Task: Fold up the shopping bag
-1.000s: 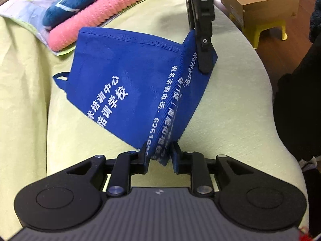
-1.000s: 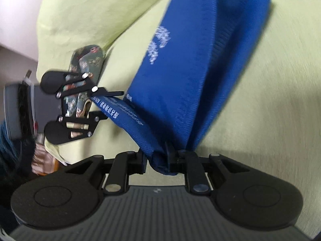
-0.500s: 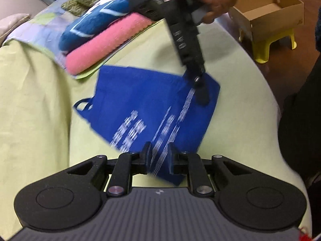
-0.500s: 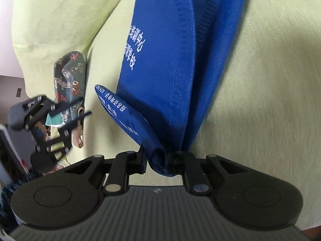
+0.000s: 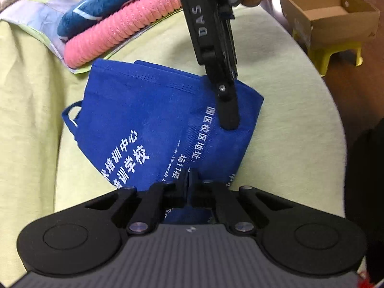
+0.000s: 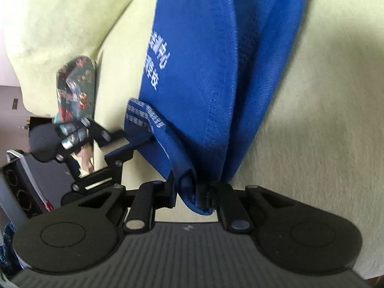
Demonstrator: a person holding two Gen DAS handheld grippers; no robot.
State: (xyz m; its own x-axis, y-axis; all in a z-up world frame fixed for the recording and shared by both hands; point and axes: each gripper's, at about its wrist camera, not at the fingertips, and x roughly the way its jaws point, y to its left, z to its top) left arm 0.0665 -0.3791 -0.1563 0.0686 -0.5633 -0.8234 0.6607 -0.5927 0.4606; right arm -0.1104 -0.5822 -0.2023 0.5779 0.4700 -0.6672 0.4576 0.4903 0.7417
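A blue shopping bag (image 5: 148,120) with white print lies partly folded on the pale green sheet (image 5: 288,144). My left gripper (image 5: 190,180) is shut on the bag's near corner. My right gripper (image 6: 189,192) is shut on the bag's other corner (image 6: 192,199), and the cloth (image 6: 216,72) hangs away from it. In the left wrist view the right gripper (image 5: 228,117) comes down from above onto the bag's far right corner. In the right wrist view the left gripper (image 6: 134,144) holds the bag's printed edge at the left.
A pink knit roll (image 5: 115,36) and a blue patterned towel (image 5: 96,7) lie stacked at the back left. A cardboard box (image 5: 331,12) sits on a yellow stool (image 5: 336,55) at the right. A floral cloth (image 6: 74,88) lies at the sheet's edge.
Both grippers have carried the folded flap down and across the bag. The two grippers are closer together now, and the flap lies lower over the printed side.
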